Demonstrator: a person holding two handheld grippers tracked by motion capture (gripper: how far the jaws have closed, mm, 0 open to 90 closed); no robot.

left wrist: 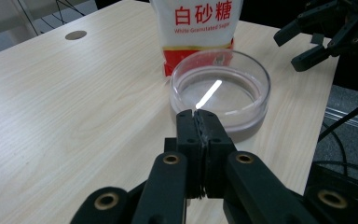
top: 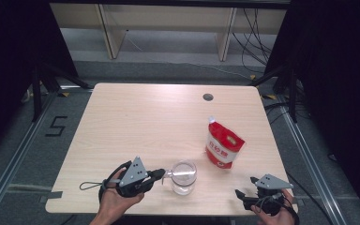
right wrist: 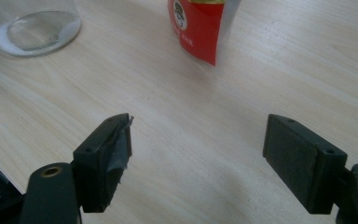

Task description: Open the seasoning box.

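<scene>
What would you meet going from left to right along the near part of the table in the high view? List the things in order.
left tool → glass jar → red sugar pouch → right tool

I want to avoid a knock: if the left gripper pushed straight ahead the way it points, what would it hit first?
Most likely the glass cup: the left gripper, jaws shut, sits right at its near wall, possibly already on its handle.

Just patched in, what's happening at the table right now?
A person holds a gripper in each hand at a wooden table. The left gripper has its fingers pressed together right at the near rim of a clear glass jar; whether they pinch the rim itself is hard to tell. The right gripper waits open near the table's edge. A red and white bag of sugar stands behind the jar.
</scene>
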